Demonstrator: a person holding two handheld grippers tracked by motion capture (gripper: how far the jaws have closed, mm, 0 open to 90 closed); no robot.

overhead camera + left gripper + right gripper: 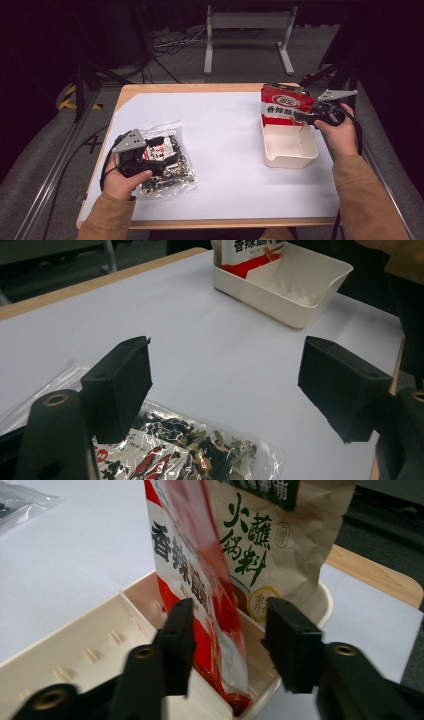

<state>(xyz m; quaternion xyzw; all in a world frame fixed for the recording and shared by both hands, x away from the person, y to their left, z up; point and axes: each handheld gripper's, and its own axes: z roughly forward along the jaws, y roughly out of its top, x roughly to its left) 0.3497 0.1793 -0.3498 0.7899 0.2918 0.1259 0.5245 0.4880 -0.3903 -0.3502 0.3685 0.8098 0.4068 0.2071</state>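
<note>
The red sauce packet (200, 595) stood upright in the far end compartment of the cream bin (290, 147), a brown packet (280, 540) just behind it. Your right hand-held gripper (227, 640) straddled its lower edge, jaws spread, not yet pinching; pulling away crooked could have tipped the packet over the divider. Your left hand-held gripper (225, 385) hung spread above the clear bag of dried greens (167, 160) on the surface (225, 130); a shallow bite risked slipping off the film.

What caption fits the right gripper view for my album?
Right gripper, fingers open around a red sauce packet standing in a cream bin.
</note>
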